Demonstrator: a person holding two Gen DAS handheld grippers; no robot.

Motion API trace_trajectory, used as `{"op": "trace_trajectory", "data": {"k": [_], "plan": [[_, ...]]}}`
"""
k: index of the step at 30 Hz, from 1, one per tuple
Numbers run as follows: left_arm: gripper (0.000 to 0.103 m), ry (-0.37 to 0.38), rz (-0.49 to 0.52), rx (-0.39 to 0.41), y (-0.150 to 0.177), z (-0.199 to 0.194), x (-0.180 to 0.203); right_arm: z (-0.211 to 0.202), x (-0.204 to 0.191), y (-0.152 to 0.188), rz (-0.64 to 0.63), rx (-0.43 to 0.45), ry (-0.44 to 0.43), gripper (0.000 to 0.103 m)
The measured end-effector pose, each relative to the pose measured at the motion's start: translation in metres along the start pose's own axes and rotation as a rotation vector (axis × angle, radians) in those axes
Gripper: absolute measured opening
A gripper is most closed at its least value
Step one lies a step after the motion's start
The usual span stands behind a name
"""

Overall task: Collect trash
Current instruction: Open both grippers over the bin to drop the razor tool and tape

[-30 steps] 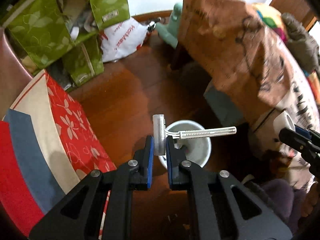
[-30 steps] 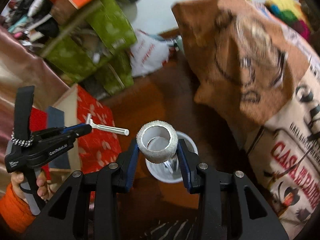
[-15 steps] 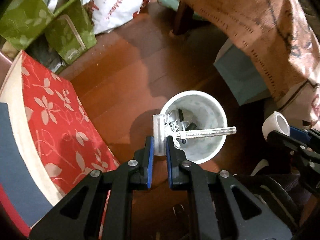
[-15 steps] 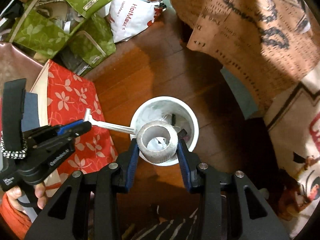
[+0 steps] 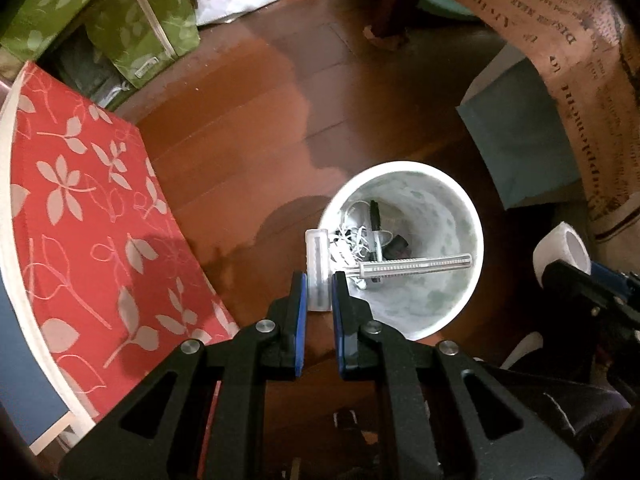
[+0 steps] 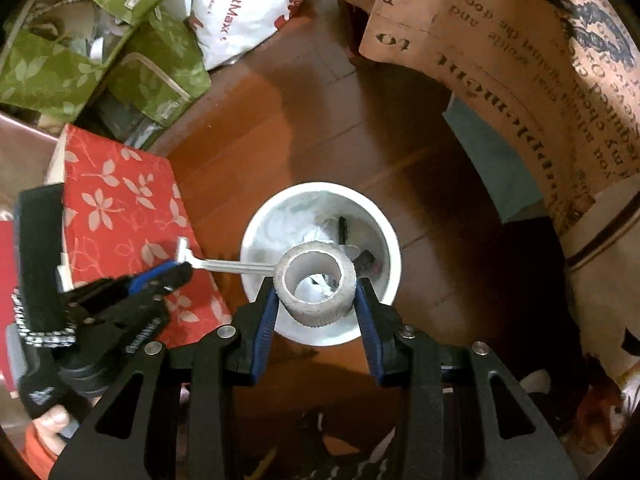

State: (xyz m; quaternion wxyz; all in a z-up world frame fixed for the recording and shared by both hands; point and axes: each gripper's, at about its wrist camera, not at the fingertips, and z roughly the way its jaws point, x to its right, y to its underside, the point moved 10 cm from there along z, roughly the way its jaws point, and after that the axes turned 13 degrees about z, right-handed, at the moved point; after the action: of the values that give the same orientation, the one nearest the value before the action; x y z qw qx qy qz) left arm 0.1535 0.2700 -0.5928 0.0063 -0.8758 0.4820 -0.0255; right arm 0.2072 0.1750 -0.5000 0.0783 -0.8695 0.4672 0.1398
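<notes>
Left tongs: the left tongs are clamped on the head of a disposable razor, whose ribbed handle sticks out toward 3 o'clock over the mouth of the white bin.
Right tongs: the right tongs are clamped on a grey tape roll, held with its open core facing up, directly above the bin.
Bin: it stands on the wooden floor, already holding bits of white paper and dark pieces at its bottom.
Surroundings: a red flowered cushion lies at 9 o'clock of the bin; green leaf-print bags sit at 11 o'clock, and a printed brown cloth hangs at 2 o'clock.
Risk, razor: its head looks to be at or just outside the bin's rim at 9 o'clock; let go there, I'd guess the head could tip the razor onto the floor or leave it bridging the rim.
Risk, roll: it is round and wide against the opening, so a drop off-centre might glance off the rim and roll away.
Risk, crowding: both tongs share one small opening and could knock together.
Left view only: the razor's head in the jaws and the bin's contents, unblocked.
Right view only: the roll centred over the bin, and the person's hand on the left tool.
</notes>
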Motion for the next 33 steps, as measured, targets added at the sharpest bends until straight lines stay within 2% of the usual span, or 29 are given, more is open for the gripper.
{"op": "trace_trajectory", "data": {"k": [5, 12, 18, 24, 31, 33], "plan": [[0.011, 0.018, 0.013, -0.016, -0.004, 0.005, 0.009, 0.003, -0.002, 0.003, 0.006, -0.029, -0.029, 0.038], [0.011, 0.058, 0.029, -0.043, -0.008, 0.010, 0.018, 0.003, -0.006, 0.005, -0.042, -0.020, -0.004, 0.038], [0.011, 0.100, 0.038, -0.032, -0.012, 0.002, 0.024, 0.003, -0.007, 0.005, -0.057, -0.023, -0.003, 0.041], [0.011, 0.119, 0.061, 0.008, -0.016, -0.017, 0.027, -0.002, -0.007, 0.003, -0.061, 0.007, -0.011, 0.041], [0.011, 0.164, 0.076, 0.089, -0.022, -0.059, 0.029, -0.019, -0.007, 0.000, -0.039, 0.048, -0.036, 0.041], [0.022, 0.171, 0.086, 0.122, -0.024, -0.076, 0.032, -0.032, -0.008, 0.000, -0.033, 0.076, -0.049, 0.041]]}}
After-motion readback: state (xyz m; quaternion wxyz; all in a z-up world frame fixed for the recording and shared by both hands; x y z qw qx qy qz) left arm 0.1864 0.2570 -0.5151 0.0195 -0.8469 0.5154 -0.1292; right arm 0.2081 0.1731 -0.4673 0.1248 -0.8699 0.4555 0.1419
